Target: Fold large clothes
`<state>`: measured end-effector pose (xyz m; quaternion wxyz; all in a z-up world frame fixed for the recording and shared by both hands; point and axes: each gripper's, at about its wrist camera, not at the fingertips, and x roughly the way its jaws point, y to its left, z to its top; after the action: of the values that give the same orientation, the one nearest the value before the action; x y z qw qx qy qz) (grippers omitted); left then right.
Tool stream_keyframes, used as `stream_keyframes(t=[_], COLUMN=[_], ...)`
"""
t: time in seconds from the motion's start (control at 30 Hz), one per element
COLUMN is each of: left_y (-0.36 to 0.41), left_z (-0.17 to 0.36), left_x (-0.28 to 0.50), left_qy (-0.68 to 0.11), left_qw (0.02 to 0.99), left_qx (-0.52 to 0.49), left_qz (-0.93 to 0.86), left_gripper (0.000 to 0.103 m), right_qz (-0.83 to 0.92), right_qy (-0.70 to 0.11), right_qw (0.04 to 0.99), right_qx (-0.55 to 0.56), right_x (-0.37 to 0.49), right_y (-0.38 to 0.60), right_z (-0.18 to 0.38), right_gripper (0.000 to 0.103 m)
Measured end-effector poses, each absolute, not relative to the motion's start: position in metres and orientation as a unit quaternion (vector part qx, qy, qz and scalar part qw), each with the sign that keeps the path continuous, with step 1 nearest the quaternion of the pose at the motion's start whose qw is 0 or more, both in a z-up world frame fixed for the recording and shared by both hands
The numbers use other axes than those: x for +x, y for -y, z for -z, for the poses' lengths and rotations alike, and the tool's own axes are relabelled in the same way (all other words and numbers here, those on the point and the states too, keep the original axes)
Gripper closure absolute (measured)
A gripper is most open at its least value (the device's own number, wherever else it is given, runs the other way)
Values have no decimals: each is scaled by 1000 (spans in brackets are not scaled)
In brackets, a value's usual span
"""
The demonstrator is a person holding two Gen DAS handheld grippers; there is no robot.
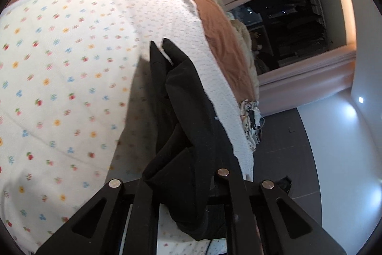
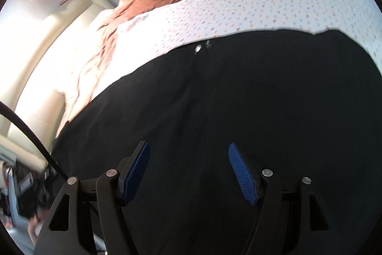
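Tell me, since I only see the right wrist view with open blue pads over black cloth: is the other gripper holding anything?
Observer: Yes, the left gripper is shut on a bunch of the black garment.
Operator: Is that cloth lying flat there?
Observer: No, it hangs in folds along the fingers, above the floral sheet.
Operator: Anything beyond the bed?
Observer: A dark open wardrobe behind it, and grey floor beside the bed.
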<state>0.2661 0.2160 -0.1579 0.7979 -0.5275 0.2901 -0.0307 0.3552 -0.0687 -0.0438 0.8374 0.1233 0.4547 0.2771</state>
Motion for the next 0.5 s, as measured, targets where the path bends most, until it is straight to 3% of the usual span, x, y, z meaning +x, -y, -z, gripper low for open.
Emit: stream_keyframes(t=[0.17, 0.5], left_y=[-195, -148], left_z=[121, 71], left_x=[279, 299], left_qy=[-283, -281], left_qw=[813, 832], left_qx=[-505, -466], left_qz=[62, 109], left_gripper=[90, 91], right_qz=[-304, -300], right_qy=[-464, -486], right_qw=[821, 808], right_qx=[139, 143], right_x=[331, 303], right_y=[82, 92], right_z=[58, 72], right_gripper=[57, 62])
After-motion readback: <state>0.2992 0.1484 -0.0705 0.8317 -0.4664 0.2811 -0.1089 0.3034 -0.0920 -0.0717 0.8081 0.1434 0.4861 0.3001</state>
